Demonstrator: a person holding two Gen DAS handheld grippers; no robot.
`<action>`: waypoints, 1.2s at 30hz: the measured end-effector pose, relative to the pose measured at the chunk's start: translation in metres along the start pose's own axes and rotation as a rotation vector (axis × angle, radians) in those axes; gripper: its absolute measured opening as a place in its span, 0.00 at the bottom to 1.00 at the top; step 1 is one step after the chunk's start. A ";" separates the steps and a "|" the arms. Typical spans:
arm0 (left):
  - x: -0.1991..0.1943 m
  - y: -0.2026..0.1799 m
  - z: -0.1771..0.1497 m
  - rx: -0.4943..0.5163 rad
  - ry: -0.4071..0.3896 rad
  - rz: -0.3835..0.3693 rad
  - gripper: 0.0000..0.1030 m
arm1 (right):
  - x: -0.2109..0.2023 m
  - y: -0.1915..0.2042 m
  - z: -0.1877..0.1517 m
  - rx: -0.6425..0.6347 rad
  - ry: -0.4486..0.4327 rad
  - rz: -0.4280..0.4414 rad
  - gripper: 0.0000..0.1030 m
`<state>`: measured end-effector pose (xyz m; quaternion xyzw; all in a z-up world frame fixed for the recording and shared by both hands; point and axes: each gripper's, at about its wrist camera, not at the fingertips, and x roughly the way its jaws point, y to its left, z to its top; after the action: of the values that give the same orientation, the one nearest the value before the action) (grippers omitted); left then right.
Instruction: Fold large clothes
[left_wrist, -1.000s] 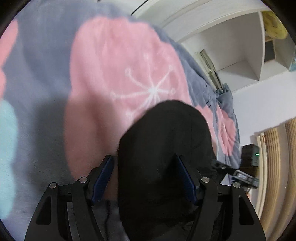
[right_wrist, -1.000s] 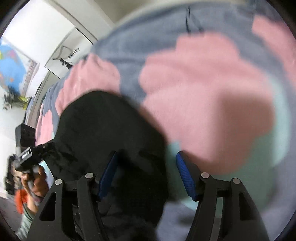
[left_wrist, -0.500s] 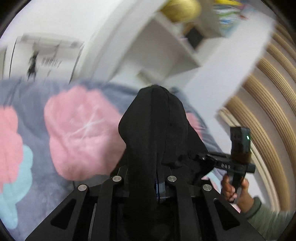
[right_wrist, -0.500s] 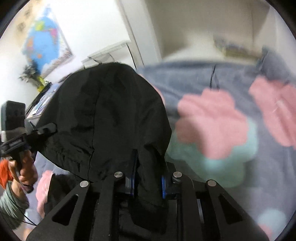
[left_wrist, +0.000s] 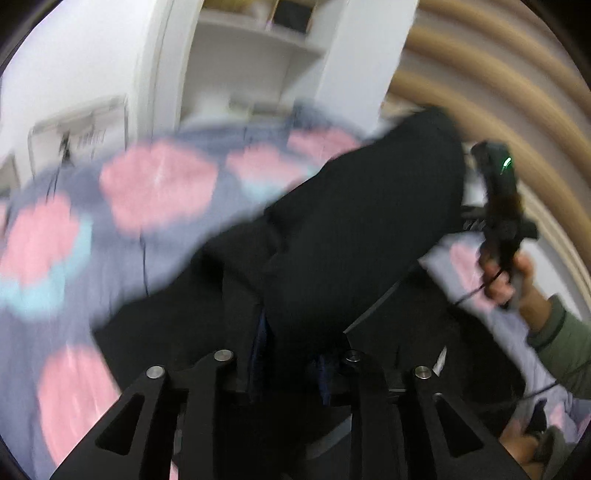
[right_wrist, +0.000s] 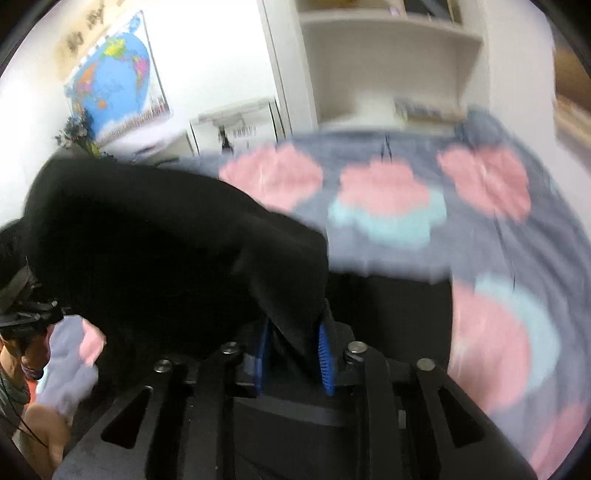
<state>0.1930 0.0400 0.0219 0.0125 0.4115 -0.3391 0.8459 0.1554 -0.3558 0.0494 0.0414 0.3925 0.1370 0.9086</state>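
A large black garment (left_wrist: 354, 229) hangs stretched between my two grippers above the bed. My left gripper (left_wrist: 291, 365) is shut on one edge of it, the cloth bunched between the blue pads. My right gripper (right_wrist: 293, 354) is shut on another edge of the black garment (right_wrist: 155, 243). In the left wrist view the right gripper (left_wrist: 498, 206) shows at the right, held in a hand, with the cloth running up to it. Both views are blurred by motion.
A grey-blue blanket (left_wrist: 155, 192) with pink and teal flowers covers the bed (right_wrist: 391, 206) below. White shelving (right_wrist: 388, 55) and a wall map (right_wrist: 110, 77) stand behind. Curved wooden slats (left_wrist: 498, 85) are at the right.
Both grippers closed on the black garment and lifted it off the blanket. The views tilted up from the bed toward the room, and the cloth now spreads wider between the grippers.
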 end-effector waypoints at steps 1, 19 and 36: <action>0.003 0.003 -0.016 -0.029 0.045 0.009 0.25 | 0.000 -0.002 -0.009 0.011 0.028 -0.011 0.30; -0.077 -0.016 0.022 -0.146 -0.187 -0.186 0.43 | -0.118 0.031 0.015 0.053 -0.053 -0.163 0.46; -0.022 0.009 0.020 -0.287 -0.208 -0.141 0.59 | -0.032 0.016 0.028 0.454 0.192 0.059 0.77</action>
<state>0.2024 0.0534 0.0482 -0.1725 0.3658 -0.3350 0.8510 0.1510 -0.3488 0.0937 0.2427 0.4965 0.0751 0.8300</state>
